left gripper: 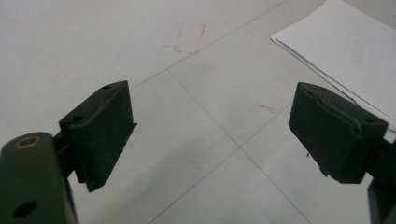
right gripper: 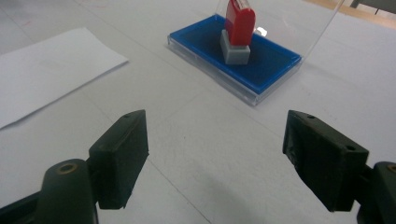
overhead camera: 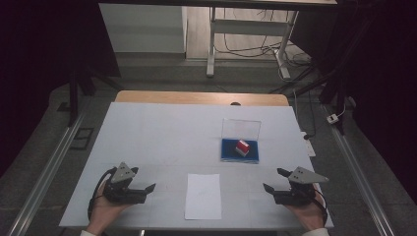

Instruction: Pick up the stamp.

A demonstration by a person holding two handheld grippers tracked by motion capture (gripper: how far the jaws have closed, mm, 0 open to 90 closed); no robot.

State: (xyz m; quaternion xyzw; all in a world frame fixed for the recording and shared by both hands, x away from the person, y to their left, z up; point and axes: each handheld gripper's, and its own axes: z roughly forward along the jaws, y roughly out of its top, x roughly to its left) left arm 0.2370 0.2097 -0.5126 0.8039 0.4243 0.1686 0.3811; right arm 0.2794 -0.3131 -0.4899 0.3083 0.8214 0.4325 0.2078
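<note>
Stamp (overhead camera: 242,147), red on a grey base, stands on the blue pad of an open clear case (overhead camera: 240,142), right of the middle of the tabletop (overhead camera: 147,132) and toward its far edge; in my right gripper view the stamp (right gripper: 239,28) stands upright with the case's clear lid raised behind it.

Going from the left: my left gripper (overhead camera: 147,188) rests near the near-left corner, jaws spread wide with nothing between them, only bare white surface and a few faint red pen marks (left gripper: 187,39) beyond. A sheet of white paper (overhead camera: 203,195) lies flat at the near edge, between my two hands. My right gripper (overhead camera: 275,180) sits near the near-right corner, jaws wide apart and empty, pointing toward the case.

I judge the stamp light, rigid and smooth-sided plastic, top-heavy enough to tip if nudged. I would close on the red body's two flat sides, above the grey base. The raised lid stands just behind it and could be knocked, so I would come in from the near side. Nothing lies between my right gripper and the case.
</note>
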